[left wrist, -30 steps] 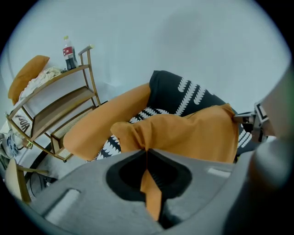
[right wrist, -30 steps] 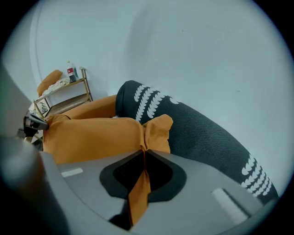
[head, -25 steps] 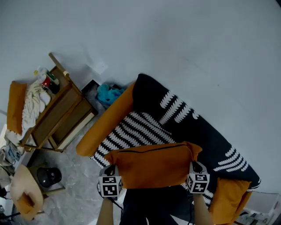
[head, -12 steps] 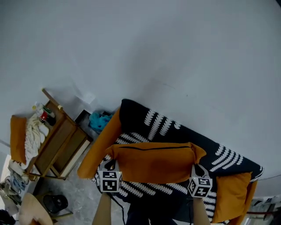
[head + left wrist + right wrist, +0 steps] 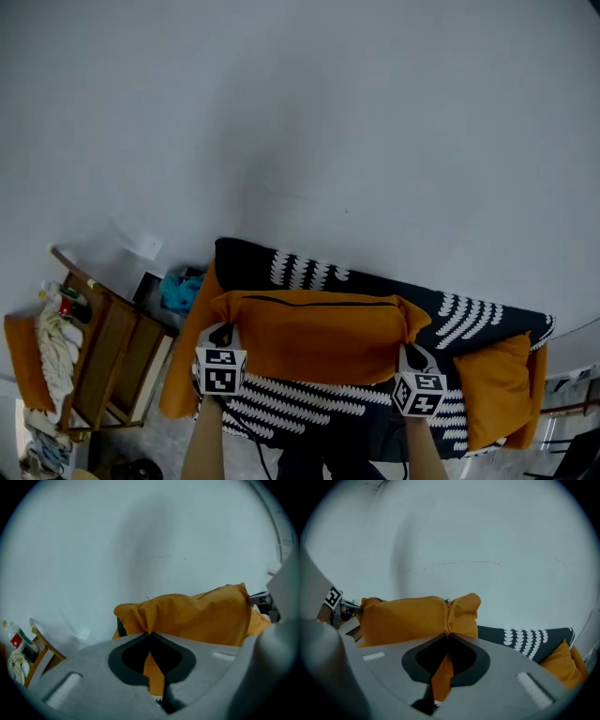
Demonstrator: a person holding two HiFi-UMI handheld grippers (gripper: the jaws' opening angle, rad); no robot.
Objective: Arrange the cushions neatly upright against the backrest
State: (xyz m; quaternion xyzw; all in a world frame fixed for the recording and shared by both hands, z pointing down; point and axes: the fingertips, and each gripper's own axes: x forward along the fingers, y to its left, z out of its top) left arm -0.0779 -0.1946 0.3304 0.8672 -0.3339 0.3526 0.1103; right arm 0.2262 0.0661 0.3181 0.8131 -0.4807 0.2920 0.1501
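A long orange cushion point(image 5: 314, 335) hangs in the air between my two grippers, stretched flat in front of the sofa's backrest point(image 5: 375, 281), which wears a black cover with white leaf stripes. My left gripper point(image 5: 223, 339) is shut on the cushion's left end point(image 5: 140, 616). My right gripper point(image 5: 412, 359) is shut on its right end point(image 5: 461, 613), the fabric pinched between the jaws. A second orange cushion point(image 5: 495, 386) stands at the sofa's right end, also seen in the right gripper view point(image 5: 563, 663).
The sofa's orange left armrest point(image 5: 186, 370) lies under the held cushion. A wooden side shelf point(image 5: 103, 361) with cloths and bottles stands left of the sofa, a teal cloth point(image 5: 178, 289) behind it. A plain white wall point(image 5: 309, 122) rises behind everything.
Both grippers have carried the cushion up and toward the backrest. The head view has tilted up, so the sofa sits lower in the frame.
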